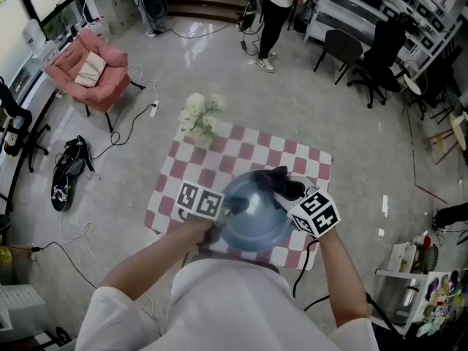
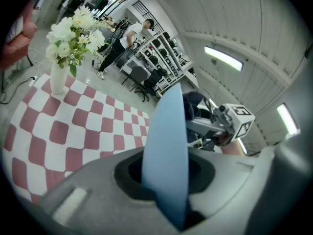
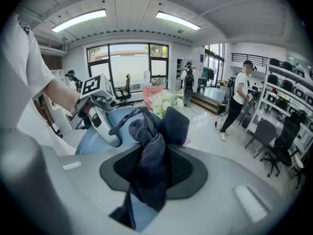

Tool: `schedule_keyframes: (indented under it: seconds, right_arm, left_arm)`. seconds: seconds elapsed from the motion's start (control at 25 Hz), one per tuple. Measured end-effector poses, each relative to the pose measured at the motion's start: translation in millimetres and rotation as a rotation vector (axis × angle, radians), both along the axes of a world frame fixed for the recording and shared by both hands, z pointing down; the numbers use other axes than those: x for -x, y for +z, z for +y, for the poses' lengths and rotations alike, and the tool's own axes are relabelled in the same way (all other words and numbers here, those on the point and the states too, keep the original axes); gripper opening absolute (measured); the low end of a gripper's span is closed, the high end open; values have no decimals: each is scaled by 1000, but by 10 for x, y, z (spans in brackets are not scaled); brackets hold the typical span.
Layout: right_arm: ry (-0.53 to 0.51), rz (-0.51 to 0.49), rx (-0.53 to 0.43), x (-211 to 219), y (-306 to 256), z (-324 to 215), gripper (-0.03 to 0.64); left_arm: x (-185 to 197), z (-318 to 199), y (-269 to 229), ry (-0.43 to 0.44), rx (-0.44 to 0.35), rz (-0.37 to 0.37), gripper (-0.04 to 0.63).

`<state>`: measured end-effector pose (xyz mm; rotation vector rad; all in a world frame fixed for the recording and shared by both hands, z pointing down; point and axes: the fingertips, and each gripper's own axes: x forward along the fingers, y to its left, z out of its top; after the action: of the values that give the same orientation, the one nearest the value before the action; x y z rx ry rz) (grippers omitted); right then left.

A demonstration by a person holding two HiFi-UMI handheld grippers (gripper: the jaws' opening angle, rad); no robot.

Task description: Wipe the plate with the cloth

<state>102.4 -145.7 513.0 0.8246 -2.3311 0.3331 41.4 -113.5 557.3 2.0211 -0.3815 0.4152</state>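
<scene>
The checked worktop lies under both grippers, with a vase of flowers at its far left corner. The blue plate is held up off the worktop, over its near part. The left gripper has its jaws clamped on the rim at the plate's left side, and in the left gripper view the plate stands edge-on between them, its long axis running straight away from the camera. The right gripper comes in at the plate's far right with its jaws shut on a bunched dark cloth, so the right hand looks to be the 1 that wipes. In the head view the cloth overlaps the rim, but the wad hides any contact, so I cannot tell whether they touch. The person's body cuts off the worktop's near edge.
</scene>
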Motion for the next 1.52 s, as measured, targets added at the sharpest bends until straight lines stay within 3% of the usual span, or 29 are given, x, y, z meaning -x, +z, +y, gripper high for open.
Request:
schedule_keyframes:
  seconds: [0.8, 1.52]
  right_arm:
    - [62, 6, 42, -208, 136, 211, 132]
    - [84, -66, 57, -167, 188, 368, 132]
  left_arm:
    - [225, -125, -90, -72, -50, 13, 76]
    - [314, -409, -300, -186, -100, 92, 75]
